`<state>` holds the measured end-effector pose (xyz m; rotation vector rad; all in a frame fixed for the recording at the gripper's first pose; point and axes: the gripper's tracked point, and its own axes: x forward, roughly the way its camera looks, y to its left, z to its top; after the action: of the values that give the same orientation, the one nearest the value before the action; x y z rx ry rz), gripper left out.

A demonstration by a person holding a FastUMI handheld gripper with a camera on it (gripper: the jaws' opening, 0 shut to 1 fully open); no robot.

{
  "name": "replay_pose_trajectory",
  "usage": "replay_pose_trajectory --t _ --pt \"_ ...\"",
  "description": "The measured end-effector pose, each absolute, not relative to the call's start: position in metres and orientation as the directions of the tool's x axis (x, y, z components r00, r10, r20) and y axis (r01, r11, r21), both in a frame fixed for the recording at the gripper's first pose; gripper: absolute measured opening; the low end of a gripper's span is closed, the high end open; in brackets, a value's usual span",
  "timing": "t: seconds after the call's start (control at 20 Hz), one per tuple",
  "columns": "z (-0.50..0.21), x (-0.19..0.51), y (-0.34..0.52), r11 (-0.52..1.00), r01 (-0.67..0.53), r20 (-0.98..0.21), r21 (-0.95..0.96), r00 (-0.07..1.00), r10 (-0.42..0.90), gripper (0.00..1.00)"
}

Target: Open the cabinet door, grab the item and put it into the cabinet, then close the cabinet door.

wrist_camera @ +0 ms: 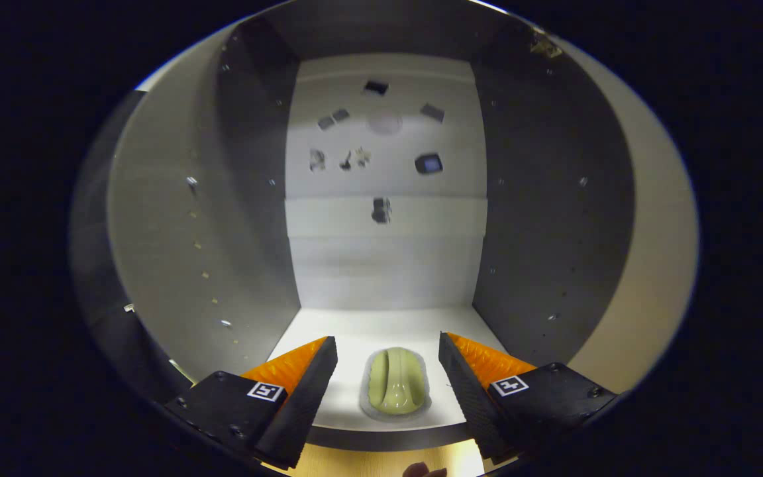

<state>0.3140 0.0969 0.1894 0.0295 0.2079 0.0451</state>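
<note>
A pale green, rounded item in a clear wrapper (396, 389) lies on the white floor of the cabinet (381, 331), close to the front edge. My gripper (388, 381) is open, with one finger on each side of the item and a gap between each finger and it. Neither finger touches it. I look straight into the open cabinet, with its grey side walls left and right and its white back panel (385, 258) beyond the item.
Several small dark fittings and stickers dot the cabinet's back panel (381, 210). Rows of small holes and pegs run down the left side wall (206, 265). A pale wooden surface (381, 460) shows below the cabinet's front edge.
</note>
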Motion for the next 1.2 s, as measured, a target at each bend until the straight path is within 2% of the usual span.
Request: replay_pose_trajectory --t 0.15,0.35,1.05,1.2 --pt "0.239 0.264 0.097 0.998 -0.036 -0.096 0.042 0.995 0.04 0.97" --pt "0.281 0.196 0.094 0.999 -0.04 -0.013 0.032 0.999 0.041 0.97" --pt "0.33 -0.01 0.041 0.998 -0.054 0.053 0.022 0.997 0.053 0.97" --pt "0.329 -0.045 0.015 0.999 -0.034 0.028 0.041 0.999 0.033 0.97"
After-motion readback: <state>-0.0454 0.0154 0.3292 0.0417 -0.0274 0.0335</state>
